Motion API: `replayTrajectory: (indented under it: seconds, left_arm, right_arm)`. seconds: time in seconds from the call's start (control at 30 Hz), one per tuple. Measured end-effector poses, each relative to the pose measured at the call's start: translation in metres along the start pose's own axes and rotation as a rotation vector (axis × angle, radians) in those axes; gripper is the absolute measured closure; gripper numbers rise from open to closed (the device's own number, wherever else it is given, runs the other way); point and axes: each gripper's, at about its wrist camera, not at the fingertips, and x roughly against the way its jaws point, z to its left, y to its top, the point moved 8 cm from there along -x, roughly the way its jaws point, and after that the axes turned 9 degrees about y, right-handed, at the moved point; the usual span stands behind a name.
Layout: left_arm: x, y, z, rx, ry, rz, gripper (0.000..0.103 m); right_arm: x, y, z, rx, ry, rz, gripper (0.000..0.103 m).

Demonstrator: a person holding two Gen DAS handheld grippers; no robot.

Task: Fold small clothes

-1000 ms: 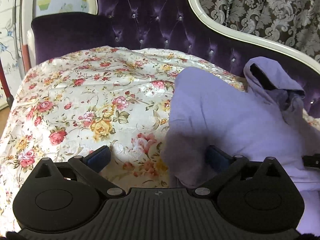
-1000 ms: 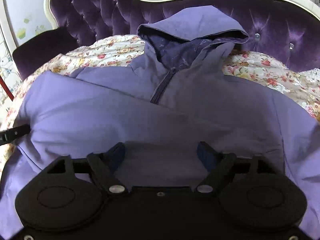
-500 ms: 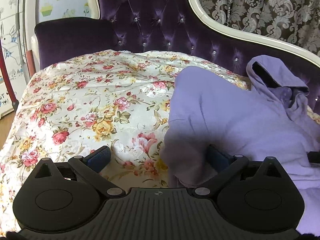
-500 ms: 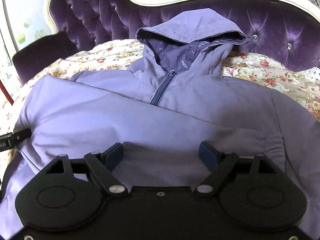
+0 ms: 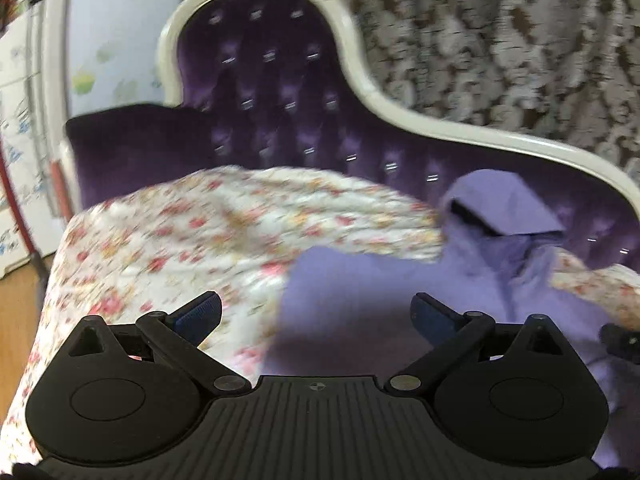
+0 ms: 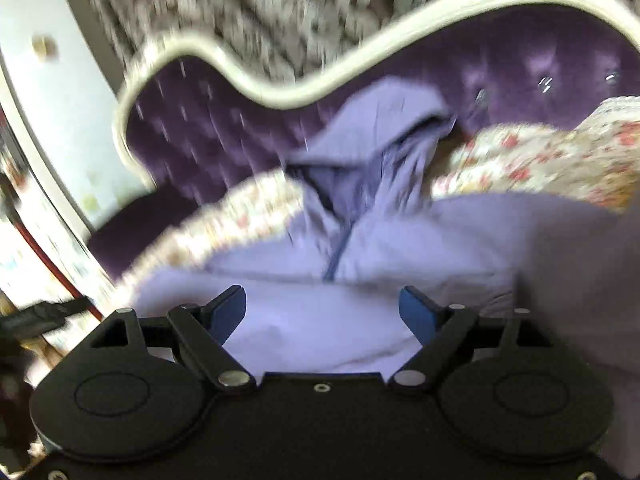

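hoodie: lilac zip hoodie (image 5: 400, 304) lies flat on the floral cover (image 5: 192, 248) of the sofa, toward the cover's right side in the left wrist view; a bare stretch of cover lies to its left.
hood: the hood (image 6: 384, 128) stands up against the purple tufted backrest (image 5: 280, 92) at the sofa's back edge; the dark lining shows in its opening.
zip: the zipper (image 6: 340, 248) runs down from the hood toward the camera in the right wrist view.
left claw: the left gripper (image 5: 316, 312) has its jaws spread wide with nothing pinched; it is above the hoodie's left edge, the right blue pad over lilac cloth, the left pad over bare floral cover. contact with the cloth cannot be told.
right claw: the right gripper (image 6: 322, 308) has its jaws wide apart, gripping nothing; both blue pads frame the hoodie's near front panel, below the zipper's lower end.
fold: a grey-lilac layer of cloth rises close to the lens at the right edge of the right wrist view, beside the right finger.
image quality: both views are motion-blurred; fine detail is lost.
surroundings: damask curtain (image 5: 500, 40) behind the backrest's cream frame (image 5: 400, 108).
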Motion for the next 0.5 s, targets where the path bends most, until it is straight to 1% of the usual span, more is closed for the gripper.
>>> replayTrajectory:
  seconds: [0.03, 0.13, 0.23, 0.33, 0.43, 0.5]
  left_arm:
    - [0.003, 0.004, -0.012, -0.016, -0.023, -0.005, 0.001]
    - [0.009, 0.006, -0.052, -0.064, -0.104, -0.011, 0.001]
    - [0.009, -0.002, -0.096, -0.103, -0.197, 0.009, 0.001]
    - [0.006, -0.016, -0.135, -0.149, -0.269, 0.03, 0.001]
    - [0.002, -0.034, -0.163, -0.188, -0.312, 0.047, 0.001]
    - [-0.001, -0.046, -0.178, -0.195, -0.335, 0.064, 0.001]
  right_arm:
    - [0.017, 0.005, -0.001, -0.001, 0.004, -0.027, 0.014]
    - [0.067, 0.017, -0.015, 0.0, -0.022, -0.098, 0.011]
    - [0.11, 0.021, -0.041, -0.038, -0.076, -0.129, 0.011]
    - [0.147, 0.018, -0.069, -0.061, -0.161, -0.141, 0.011]
    - [0.179, 0.015, -0.101, -0.093, -0.245, -0.143, 0.011]
    - [0.201, 0.013, -0.123, -0.134, -0.303, -0.157, 0.011]
